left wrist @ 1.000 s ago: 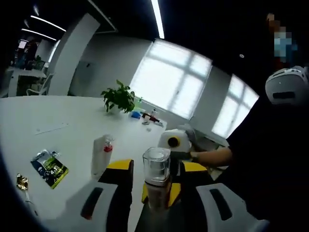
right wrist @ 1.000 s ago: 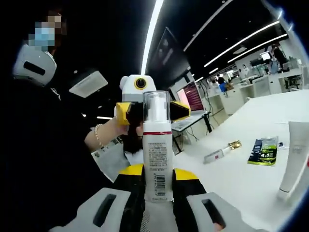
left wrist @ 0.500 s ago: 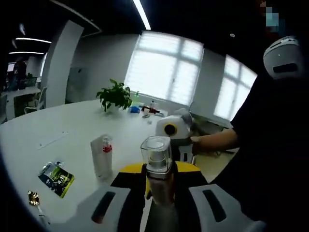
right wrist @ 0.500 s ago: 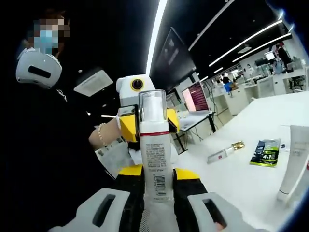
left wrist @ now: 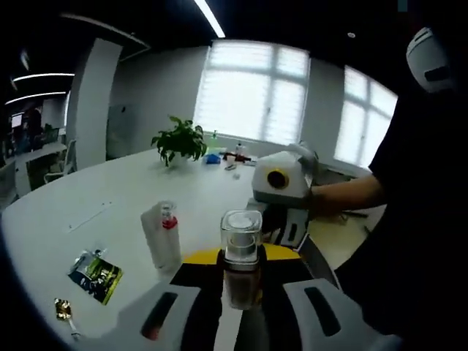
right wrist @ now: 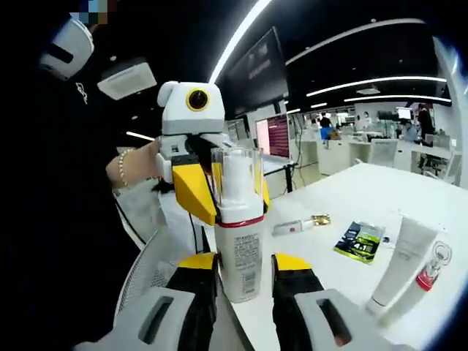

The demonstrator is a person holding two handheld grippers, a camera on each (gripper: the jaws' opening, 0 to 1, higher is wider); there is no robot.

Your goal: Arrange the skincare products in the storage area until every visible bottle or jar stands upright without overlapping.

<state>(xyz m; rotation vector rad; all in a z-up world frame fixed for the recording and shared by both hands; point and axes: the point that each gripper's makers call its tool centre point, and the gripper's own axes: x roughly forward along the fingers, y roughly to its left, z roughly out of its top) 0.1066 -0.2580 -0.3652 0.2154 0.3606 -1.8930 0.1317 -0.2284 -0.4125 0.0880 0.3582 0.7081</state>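
Note:
A white pump bottle (right wrist: 240,252) with a clear cap and a red band stands upright in the air between my two grippers. My left gripper (left wrist: 241,274) is shut on the pump bottle (left wrist: 241,256), and in the right gripper view its yellow jaws flank the clear cap. My right gripper (right wrist: 243,274) has its jaws slightly apart on either side of the bottle's base, with thin gaps showing. In the left gripper view the right gripper (left wrist: 284,219) sits just behind and right of the bottle.
On the white table (left wrist: 95,197) a white tube (right wrist: 401,265) stands beside a red-capped bottle (right wrist: 431,272); together they appear as the tube pair (left wrist: 162,238). A green sachet (left wrist: 96,272) and a gold-tipped slim tube (right wrist: 300,224) lie flat. A potted plant (left wrist: 181,140) stands far back. A person's arm (left wrist: 344,197) holds the right gripper.
The right gripper's jaws have loosened from the bottle and the bottle's base now shows above them. Both views have shifted, and the right gripper sits more to the right in the left gripper view.

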